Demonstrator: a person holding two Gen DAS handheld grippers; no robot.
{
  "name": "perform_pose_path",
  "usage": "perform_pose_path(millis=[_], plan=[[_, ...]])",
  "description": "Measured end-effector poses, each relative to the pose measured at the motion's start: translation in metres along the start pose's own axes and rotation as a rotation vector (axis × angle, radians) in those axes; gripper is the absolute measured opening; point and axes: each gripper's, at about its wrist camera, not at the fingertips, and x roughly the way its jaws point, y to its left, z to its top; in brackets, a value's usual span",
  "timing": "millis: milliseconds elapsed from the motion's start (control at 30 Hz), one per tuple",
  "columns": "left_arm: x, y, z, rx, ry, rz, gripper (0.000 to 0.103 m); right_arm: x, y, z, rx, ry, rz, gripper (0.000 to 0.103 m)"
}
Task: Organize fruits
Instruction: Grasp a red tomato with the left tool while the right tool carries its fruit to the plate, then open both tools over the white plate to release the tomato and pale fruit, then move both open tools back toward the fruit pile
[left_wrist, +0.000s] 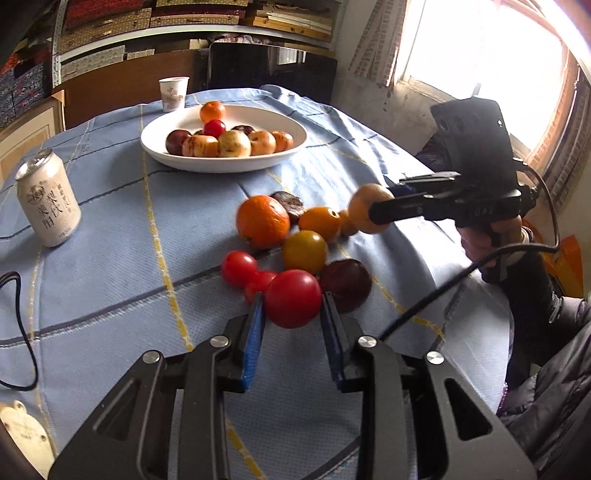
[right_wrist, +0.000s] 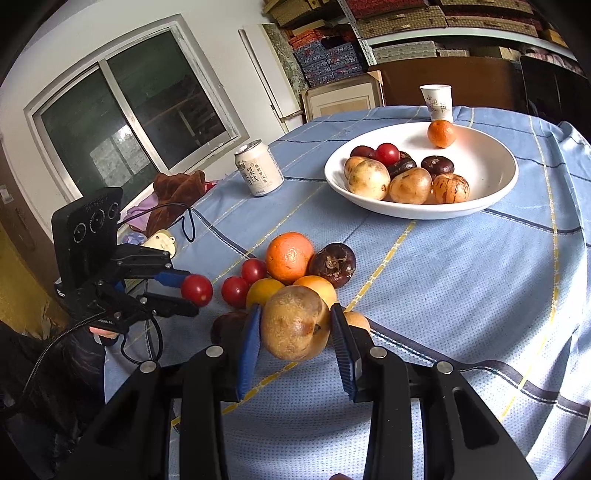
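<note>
Left gripper (left_wrist: 291, 299): blue pads pressed on both sides of a red tomato (left_wrist: 292, 298); jaws nearly closed around it, grip firm. In the right wrist view the same tomato sits between the left gripper's fingertips, raised just clear of the cloth and a little apart from the fruit pile.

Right gripper (right_wrist: 295, 325): clamped on a tan, speckled pear-like fruit (right_wrist: 295, 323), one pad on each flank. The left wrist view shows this fruit held at the tip of the gripper, above the right end of the pile.

Loose pile on the blue checked tablecloth (left_wrist: 110, 280), between the two grippers: a large orange (left_wrist: 263, 221), a dark brown fruit (left_wrist: 288, 205) behind it, a smaller orange fruit (left_wrist: 319, 223), a yellow-green tomato (left_wrist: 304, 251), a dark plum (left_wrist: 345, 284), and two small red tomatoes (left_wrist: 239, 268) touching one another.

White bowl (left_wrist: 258, 162) stands further back on the table, well apart from the pile. It holds several speckled tan fruits, dark ones, one red tomato and a mandarin (left_wrist: 212, 111) at its far side.

Other items: a white drink can (left_wrist: 48, 205) to the left of the bowl, upright; a paper cup (left_wrist: 173, 92) just behind the bowl, upright. A black cable (left_wrist: 22, 332) lies at the table's left edge.
</note>
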Motion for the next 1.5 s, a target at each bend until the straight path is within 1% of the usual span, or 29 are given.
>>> perform_pose_path(millis=[67, 100, 200, 267, 400, 467, 600, 633, 667, 700, 733, 767, 800, 867, 967, 1067, 1100, 1133, 1167, 1200, 1233, 1267, 1333, 1367, 1400, 1433, 1500], plan=[[-0.001, 0.006, 0.013, -0.002, 0.012, 0.043, 0.03, -0.002, -0.009, 0.004, 0.067, -0.027, 0.065, 0.038], [-0.001, 0.01, 0.02, -0.006, 0.01, 0.055, 0.03, -0.004, -0.014, 0.007, 0.102, -0.054, 0.093, 0.038], [-0.002, 0.027, 0.053, -0.056, -0.008, 0.061, 0.03, -0.006, -0.031, 0.022, 0.209, -0.147, 0.105, 0.038], [0.001, 0.041, 0.08, -0.102, -0.045, 0.087, 0.03, -0.002, -0.044, 0.036, 0.272, -0.191, 0.062, 0.038], [0.025, 0.066, 0.135, -0.183, -0.076, 0.141, 0.03, 0.013, -0.071, 0.066, 0.33, -0.254, -0.096, 0.038], [0.042, 0.073, 0.158, -0.192, -0.075, 0.159, 0.03, 0.019, -0.083, 0.076, 0.35, -0.281, -0.113, 0.038], [0.078, 0.078, 0.193, -0.179, -0.049, 0.22, 0.03, 0.027, -0.1, 0.09, 0.383, -0.324, -0.102, 0.04], [0.084, 0.079, 0.197, -0.182, -0.041, 0.235, 0.032, 0.027, -0.102, 0.092, 0.382, -0.332, -0.099, 0.044], [0.086, 0.079, 0.198, -0.197, -0.044, 0.242, 0.051, 0.027, -0.102, 0.092, 0.382, -0.338, -0.092, 0.069], [0.086, 0.08, 0.199, -0.22, -0.055, 0.256, 0.066, 0.025, -0.1, 0.092, 0.38, -0.345, -0.092, 0.081], [0.081, 0.081, 0.198, -0.245, -0.082, 0.275, 0.092, 0.021, -0.098, 0.093, 0.369, -0.35, -0.088, 0.081], [0.072, 0.08, 0.194, -0.264, -0.136, 0.291, 0.096, 0.017, -0.095, 0.094, 0.354, -0.353, -0.083, 0.081], [0.063, 0.078, 0.188, -0.27, -0.176, 0.3, 0.097, 0.011, -0.09, 0.093, 0.338, -0.359, -0.091, 0.087], [0.046, 0.073, 0.173, -0.27, -0.211, 0.328, 0.097, 0.0, -0.082, 0.093, 0.324, -0.386, -0.108, 0.1], [0.024, 0.065, 0.146, -0.269, -0.253, 0.348, 0.098, -0.011, -0.059, 0.092, 0.248, -0.437, -0.089, 0.1], [0.01, 0.063, 0.115, -0.28, -0.26, 0.394, 0.098, -0.015, -0.037, 0.085, 0.191, -0.477, -0.09, 0.1], [0.007, 0.064, 0.106, -0.29, -0.257, 0.406, 0.098, -0.012, -0.032, 0.084, 0.169, -0.447, -0.091, 0.1], [0.006, 0.067, 0.098, -0.305, -0.259, 0.41, 0.098, -0.008, -0.026, 0.084, 0.136, -0.399, -0.103, 0.1], [0.004, 0.07, 0.089, -0.326, -0.26, 0.405, 0.098, -0.003, -0.019, 0.082, 0.098, -0.345, -0.137, 0.1], [0.003, 0.074, 0.081, -0.35, -0.25, 0.401, 0.098, 0.001, -0.01, 0.08, 0.052, -0.294, -0.201, 0.1], [0.003, 0.078, 0.075, -0.371, -0.231, 0.401, 0.098, 0.004, -0.003, 0.078, 0.011, -0.261, -0.248, 0.1], [0.002, 0.082, 0.071, -0.393, -0.222, 0.397, 0.098, 0.005, 0.005, 0.075, -0.029, -0.239, -0.277, 0.1], [-0.001, 0.087, 0.066, -0.429, -0.228, 0.393, 0.098, 0.006, 0.017, 0.071, -0.109, -0.198, -0.303, 0.098], [-0.003, 0.089, 0.065, -0.441, -0.234, 0.397, 0.098, 0.005, 0.022, 0.068, -0.158, -0.176, -0.31, 0.092], [-0.005, 0.091, 0.065, -0.449, -0.241, 0.403, 0.098, 0.007, 0.028, 0.065, -0.222, -0.135, -0.327, 0.085], [-0.006, 0.092, 0.064, -0.451, -0.245, 0.409, 0.098, 0.008, 0.033, 0.06, -0.278, -0.098, -0.339, 0.082], [-0.008, 0.092, 0.062, -0.455, -0.245, 0.437, 0.098, 0.009, 0.038, 0.05, -0.378, -0.025, -0.356, 0.069]])
